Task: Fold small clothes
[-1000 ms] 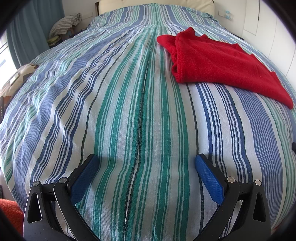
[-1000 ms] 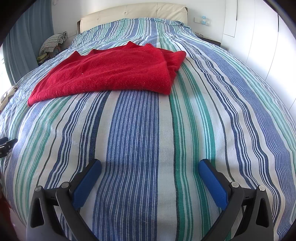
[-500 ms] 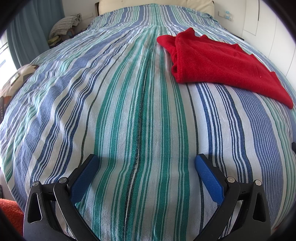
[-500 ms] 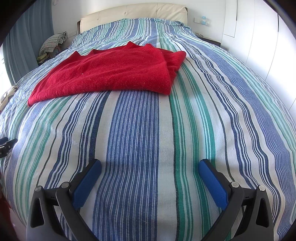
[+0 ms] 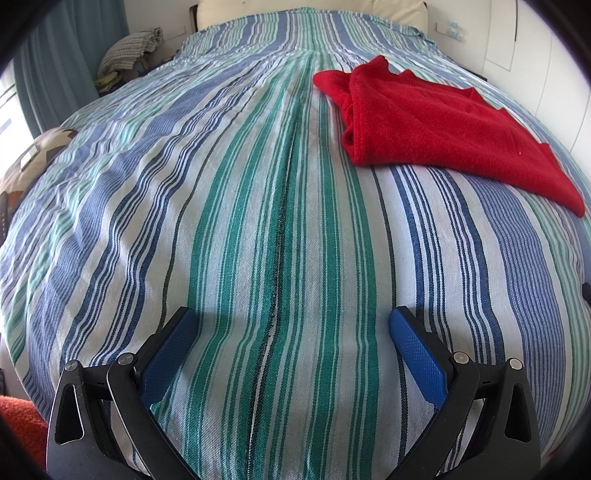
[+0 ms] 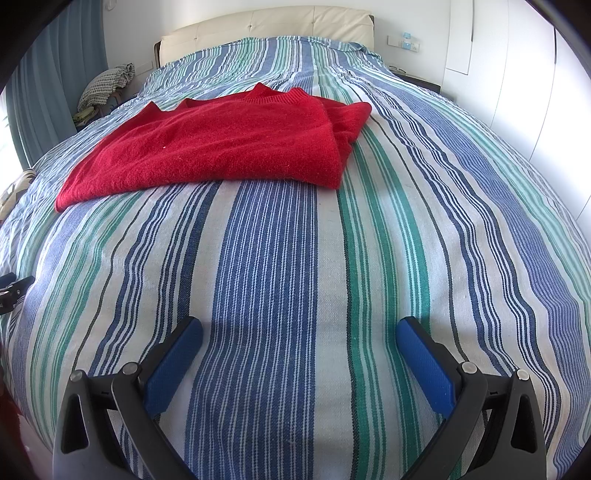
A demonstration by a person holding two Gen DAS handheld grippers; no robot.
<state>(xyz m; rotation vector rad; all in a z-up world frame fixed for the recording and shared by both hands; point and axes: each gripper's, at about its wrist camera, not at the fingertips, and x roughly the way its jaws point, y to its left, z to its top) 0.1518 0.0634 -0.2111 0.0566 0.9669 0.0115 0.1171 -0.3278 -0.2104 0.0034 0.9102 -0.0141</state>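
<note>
A red knitted sweater point(image 5: 436, 125) lies folded flat on the striped bedspread point(image 5: 258, 221), up and to the right in the left wrist view. In the right wrist view the red sweater point(image 6: 221, 147) sits ahead and to the left on the bedspread point(image 6: 266, 277). My left gripper point(image 5: 291, 321) hovers low over the near part of the bed, open, with nothing between its blue pads. My right gripper point(image 6: 299, 330) is also open and empty, well short of the sweater.
A cream headboard point(image 6: 266, 22) closes the far end of the bed. A pile of checked cloth point(image 5: 129, 51) rests on something at the far left by a blue curtain point(image 5: 66, 66). White cupboard doors point(image 6: 517, 92) line the right side. An orange fabric point(image 5: 22, 424) shows at the lower left.
</note>
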